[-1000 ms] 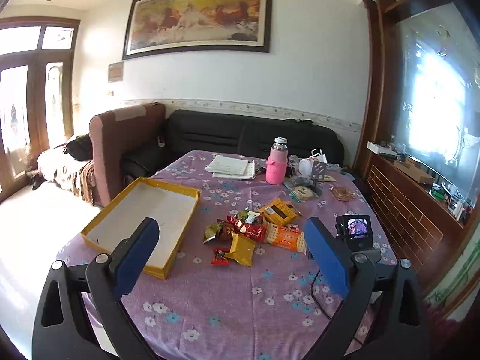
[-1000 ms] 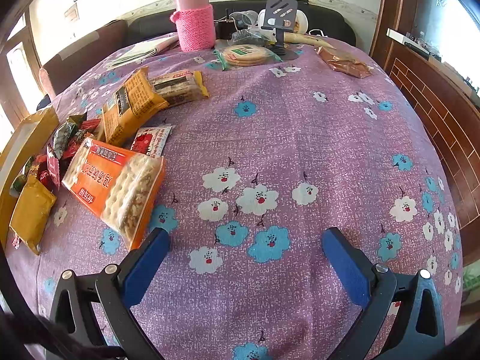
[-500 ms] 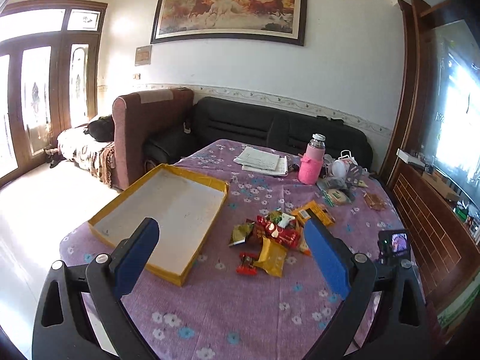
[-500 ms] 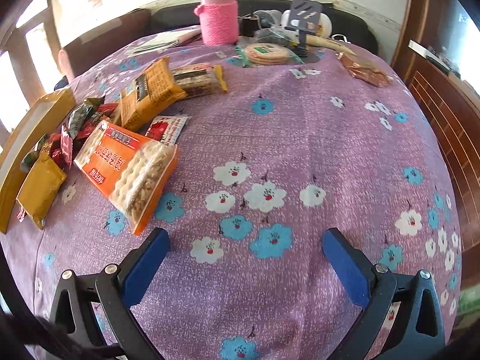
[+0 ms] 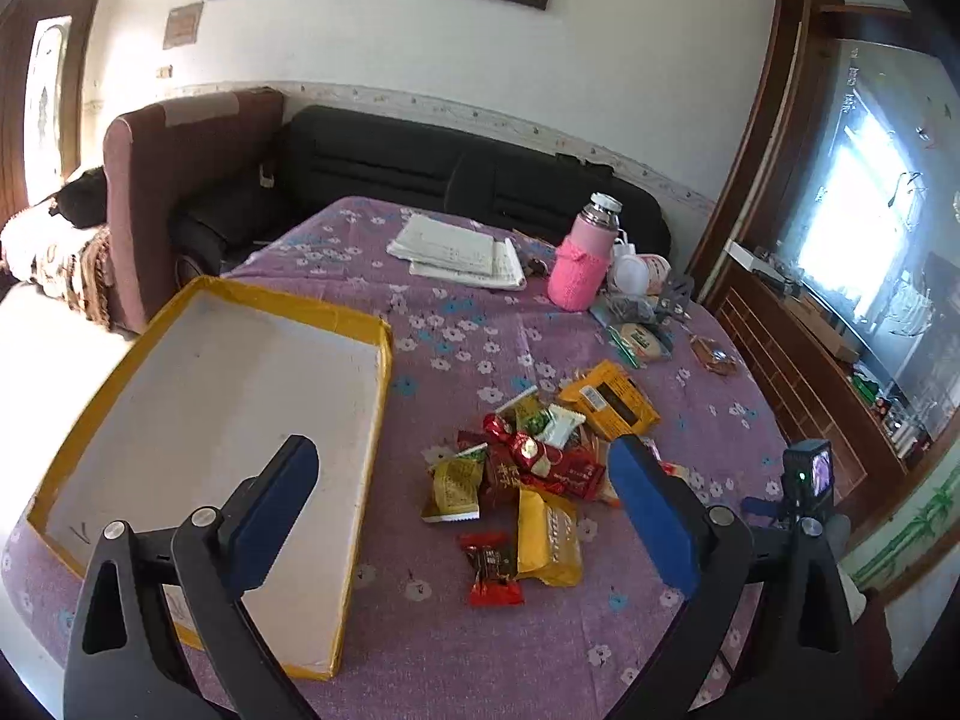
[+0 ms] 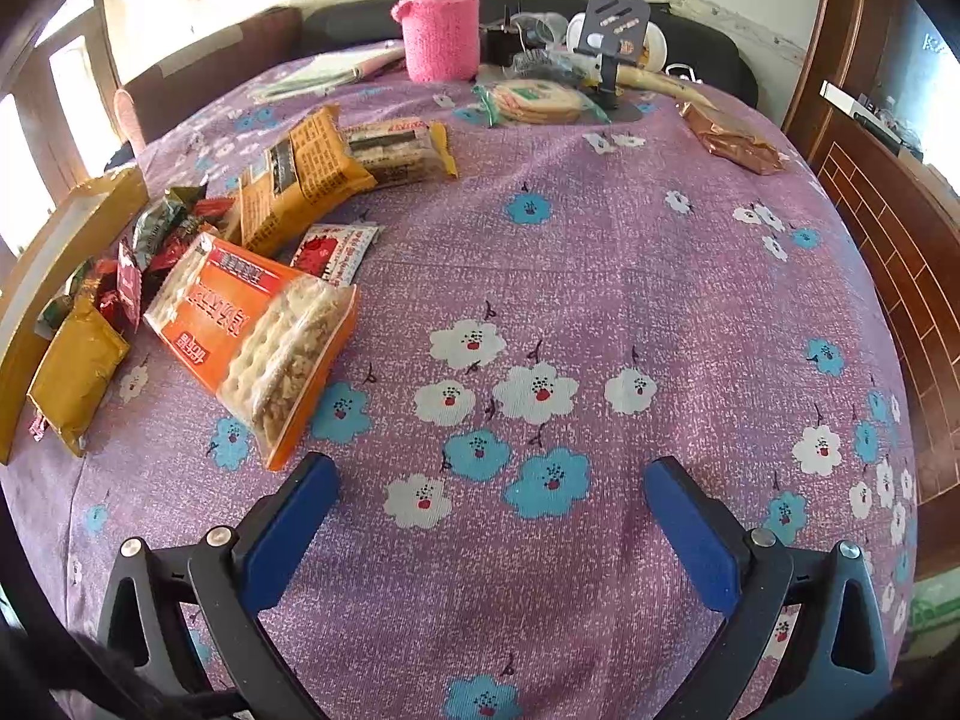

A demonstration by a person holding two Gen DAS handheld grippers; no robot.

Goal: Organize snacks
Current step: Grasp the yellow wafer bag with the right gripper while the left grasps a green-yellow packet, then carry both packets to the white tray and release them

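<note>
The orange cracker pack (image 6: pixel 255 339) lies at ten o'clock, just beside the spread, empty right gripper (image 6: pixel 489 516), its long axis running toward eleven, nearer than the spread left gripper (image 5: pixel 462 501).

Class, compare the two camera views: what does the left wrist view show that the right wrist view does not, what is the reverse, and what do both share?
Only the left wrist view shows the whole yellow-rimmed tray, empty inside, and the small red candy packet.

Only the right wrist view clearly shows the orange cracker pack and the black phone stand.

Both show the pink flask, the floral tablecloth, the mustard sachet and open tongs, left and right.
</note>
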